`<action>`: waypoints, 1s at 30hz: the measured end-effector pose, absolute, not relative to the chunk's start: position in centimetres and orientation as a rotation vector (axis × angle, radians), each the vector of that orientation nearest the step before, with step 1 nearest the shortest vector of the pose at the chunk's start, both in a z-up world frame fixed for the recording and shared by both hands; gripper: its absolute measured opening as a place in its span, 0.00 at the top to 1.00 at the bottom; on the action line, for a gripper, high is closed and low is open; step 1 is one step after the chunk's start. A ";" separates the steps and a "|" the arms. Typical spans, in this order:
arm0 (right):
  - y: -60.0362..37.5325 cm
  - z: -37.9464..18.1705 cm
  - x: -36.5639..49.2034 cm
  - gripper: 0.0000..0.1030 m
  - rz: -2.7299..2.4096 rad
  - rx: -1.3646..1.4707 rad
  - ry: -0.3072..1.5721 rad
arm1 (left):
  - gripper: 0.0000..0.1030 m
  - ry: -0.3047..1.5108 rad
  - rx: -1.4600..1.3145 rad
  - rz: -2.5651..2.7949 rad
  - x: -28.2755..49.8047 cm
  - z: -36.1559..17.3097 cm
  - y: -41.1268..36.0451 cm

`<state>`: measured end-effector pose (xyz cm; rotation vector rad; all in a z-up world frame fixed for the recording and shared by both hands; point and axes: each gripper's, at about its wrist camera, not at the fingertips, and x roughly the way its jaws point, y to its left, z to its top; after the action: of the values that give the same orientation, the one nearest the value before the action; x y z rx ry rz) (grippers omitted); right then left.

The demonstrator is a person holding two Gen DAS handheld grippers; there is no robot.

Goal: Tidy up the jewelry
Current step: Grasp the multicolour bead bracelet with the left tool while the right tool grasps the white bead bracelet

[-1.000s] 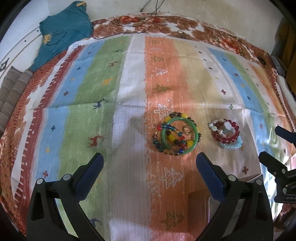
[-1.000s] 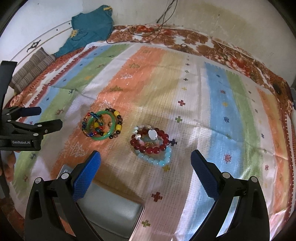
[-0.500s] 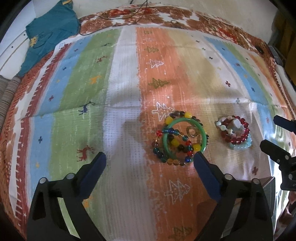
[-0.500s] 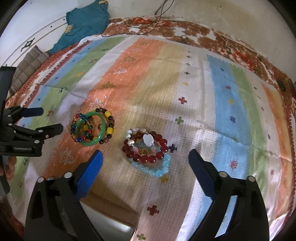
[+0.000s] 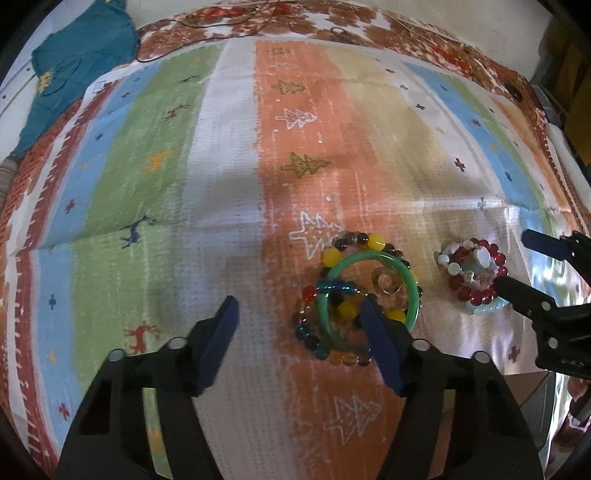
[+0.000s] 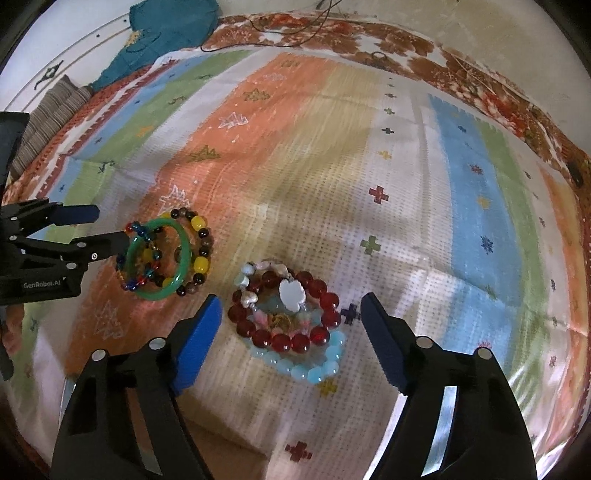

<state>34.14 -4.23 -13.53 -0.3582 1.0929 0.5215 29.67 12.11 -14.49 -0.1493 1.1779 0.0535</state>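
The left gripper (image 5: 299,325) points steeply down at a striped cloth (image 5: 229,206) spread over a bed. Its jaws stand apart and are closing. Its right-hand jaw overlaps the near edge of a pile of bracelets: a green bangle (image 5: 369,291) lying with multicoloured bead strands (image 5: 332,254) and a small clear ring (image 5: 388,284). Most of that pile sits just beyond and to the right of the jaws, not between them; bare cloth lies in the gap. Whether the jaw touches the bangle I cannot tell.

The right gripper (image 6: 290,328) also points steeply down, its jaws apart and closing. Between them, slightly forward of the tips, lies a second pile: a dark red bead bracelet (image 6: 295,339) on top of a pale blue bead bracelet (image 6: 314,369), with a white bead strand (image 6: 251,288) and a flat white charm (image 6: 291,293). Neither jaw touches it.

From the right wrist view, the left gripper (image 6: 99,229) reaches in at the left edge, one jaw tip over the green bangle (image 6: 159,258). A teal garment (image 6: 166,33) lies far beyond the jaws, at the bed's far edge.
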 end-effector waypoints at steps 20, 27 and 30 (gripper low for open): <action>-2.8 -15.7 35.6 0.67 0.521 -0.419 1.126 | 0.79 1.209 -0.143 0.000 31.0 -15.9 11.1; -3.3 -15.9 35.8 0.83 0.504 -0.441 1.120 | 0.89 1.215 -0.140 0.009 31.1 -16.0 11.2; -3.2 -15.9 35.7 0.83 0.505 -0.459 1.109 | 0.90 1.215 -0.139 0.011 31.1 -15.9 11.3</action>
<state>35.69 -3.22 -15.93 -0.4587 1.1089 0.5053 31.09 11.26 -15.95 -0.1392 1.2150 0.0108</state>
